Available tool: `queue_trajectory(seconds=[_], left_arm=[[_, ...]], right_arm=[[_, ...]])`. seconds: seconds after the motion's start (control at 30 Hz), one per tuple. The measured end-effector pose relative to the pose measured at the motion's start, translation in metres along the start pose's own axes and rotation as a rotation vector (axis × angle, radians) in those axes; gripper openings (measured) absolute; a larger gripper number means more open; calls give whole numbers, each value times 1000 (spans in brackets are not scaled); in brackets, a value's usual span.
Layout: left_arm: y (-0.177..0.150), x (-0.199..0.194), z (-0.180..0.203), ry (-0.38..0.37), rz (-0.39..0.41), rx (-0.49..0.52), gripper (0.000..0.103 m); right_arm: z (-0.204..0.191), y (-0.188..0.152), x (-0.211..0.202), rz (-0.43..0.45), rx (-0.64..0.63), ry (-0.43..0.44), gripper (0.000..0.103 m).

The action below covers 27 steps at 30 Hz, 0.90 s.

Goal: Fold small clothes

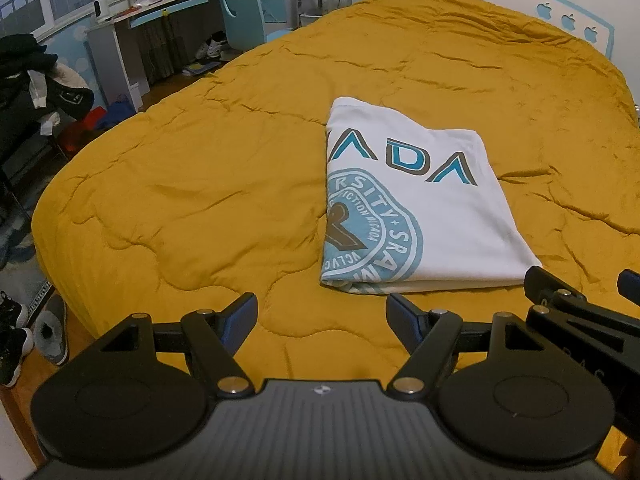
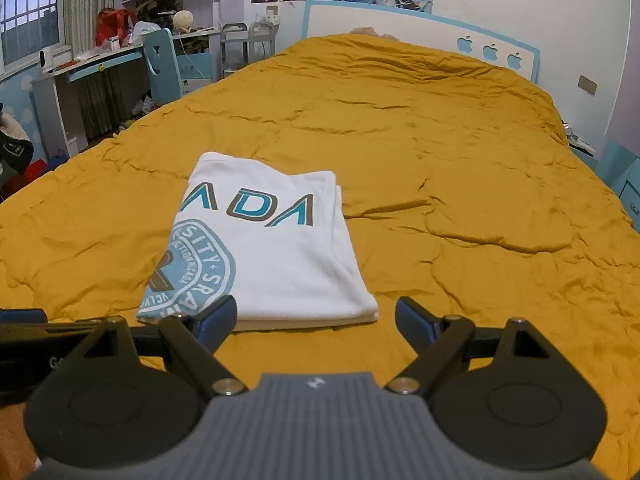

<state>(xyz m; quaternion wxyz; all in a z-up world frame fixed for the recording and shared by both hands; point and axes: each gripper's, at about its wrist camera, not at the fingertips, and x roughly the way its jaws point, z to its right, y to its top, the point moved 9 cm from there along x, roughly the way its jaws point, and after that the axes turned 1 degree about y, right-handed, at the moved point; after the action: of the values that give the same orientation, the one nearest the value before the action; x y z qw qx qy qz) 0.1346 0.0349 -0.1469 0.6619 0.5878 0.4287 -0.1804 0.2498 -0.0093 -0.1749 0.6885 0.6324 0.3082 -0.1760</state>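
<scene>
A folded white T-shirt [image 1: 416, 200] is laid on a bed's rumpled mustard quilt [image 1: 192, 184]. Both claws, left [image 1: 322, 314] and right [image 2: 316, 316], are held apart, empty. A cluttered desk [image 2: 80, 68] is seen beneath the window.

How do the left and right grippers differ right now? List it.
The left gripper sits over bare yellow quilt, short of the folded white T-shirt; the right gripper sits at the shirt's near edge, one finger overlapping it in view. Shared: both are open, holding nothing.
</scene>
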Motion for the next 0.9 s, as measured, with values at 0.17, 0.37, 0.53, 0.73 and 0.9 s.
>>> queue_trajectory(seconds=[0.17,0.37,0.53,0.73,0.9], left_arm=[[0,1,-1,3,-3,2,86],[1,2,0,10,1,11,86],[1,0,0,19,13,19,86],[3,-2,1,37,34,34,86],[5,-5,2,31,65,30,82]], right_arm=[[-1,-1,1,-4,1,0,82],[-1,-2,3,-8,4,1,82],[-2,-2,3,-7,5,-2,82],[-1,-2,4,-8,10,0,82],[-1,-1,3,-7,19,0,82]])
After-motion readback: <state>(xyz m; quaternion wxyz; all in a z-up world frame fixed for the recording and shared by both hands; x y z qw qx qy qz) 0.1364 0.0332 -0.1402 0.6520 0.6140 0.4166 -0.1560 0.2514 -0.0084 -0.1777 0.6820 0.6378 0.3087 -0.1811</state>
